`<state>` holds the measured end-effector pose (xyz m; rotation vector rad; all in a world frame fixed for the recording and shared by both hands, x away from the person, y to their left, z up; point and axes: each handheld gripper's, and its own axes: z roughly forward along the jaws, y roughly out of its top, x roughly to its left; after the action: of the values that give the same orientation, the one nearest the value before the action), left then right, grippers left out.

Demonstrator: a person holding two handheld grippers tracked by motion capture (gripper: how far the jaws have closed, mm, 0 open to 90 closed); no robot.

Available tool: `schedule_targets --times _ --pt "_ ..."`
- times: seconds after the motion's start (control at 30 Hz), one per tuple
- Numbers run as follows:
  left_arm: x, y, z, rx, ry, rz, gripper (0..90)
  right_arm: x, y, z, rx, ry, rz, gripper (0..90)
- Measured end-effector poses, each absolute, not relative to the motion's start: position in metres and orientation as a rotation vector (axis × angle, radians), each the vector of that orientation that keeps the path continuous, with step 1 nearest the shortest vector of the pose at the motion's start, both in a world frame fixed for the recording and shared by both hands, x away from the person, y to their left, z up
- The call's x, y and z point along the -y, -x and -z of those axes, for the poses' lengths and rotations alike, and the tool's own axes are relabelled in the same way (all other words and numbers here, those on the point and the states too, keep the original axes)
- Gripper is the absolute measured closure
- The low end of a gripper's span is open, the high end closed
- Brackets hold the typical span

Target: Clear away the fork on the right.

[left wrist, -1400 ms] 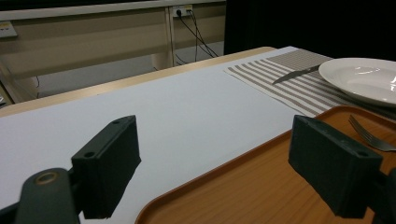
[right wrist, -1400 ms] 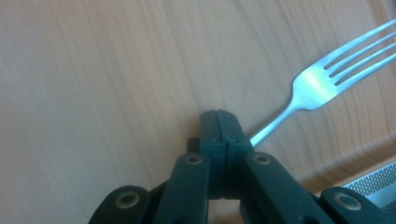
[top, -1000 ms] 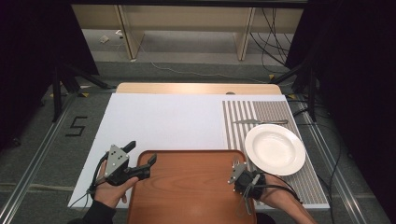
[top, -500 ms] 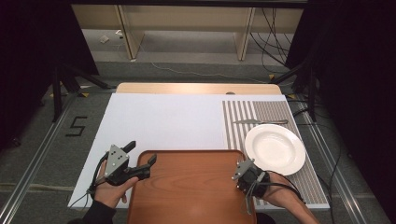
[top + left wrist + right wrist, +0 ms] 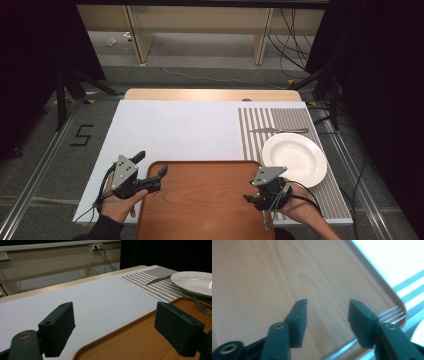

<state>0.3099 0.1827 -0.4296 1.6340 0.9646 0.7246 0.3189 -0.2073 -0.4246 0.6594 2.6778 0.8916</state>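
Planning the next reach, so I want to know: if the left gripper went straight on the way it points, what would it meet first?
Probably the near left rim of the wooden tray, which runs between the open jaws of the left gripper; farther on lie a fork and the white plate. Height is unclear.

We note a white plate (image 5: 295, 160), empty, on a striped mat (image 5: 255, 140) at the counter's (image 5: 200, 94) right side. A knife (image 5: 278, 130) lies flat on the mat just beyond the plate, apart from it. A white sheet (image 5: 175, 130) covers the rest. On the floor we record a "5" marking (image 5: 81, 135) at left and cables (image 5: 295, 40) beyond.
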Motion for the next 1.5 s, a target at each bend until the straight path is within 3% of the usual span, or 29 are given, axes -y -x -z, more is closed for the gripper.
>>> schedule_targets --times 0.27,1.5 --pt "-0.183 -0.31 0.43 -0.964 -1.634 -0.724 16.2 0.207 -0.317 0.416 -2.607 -0.731 -1.051 34.8" --pt "-0.181 -0.309 0.43 -0.949 -1.648 -0.707 16.1 0.233 -0.309 0.398 -2.264 -0.832 -1.436 27.1"
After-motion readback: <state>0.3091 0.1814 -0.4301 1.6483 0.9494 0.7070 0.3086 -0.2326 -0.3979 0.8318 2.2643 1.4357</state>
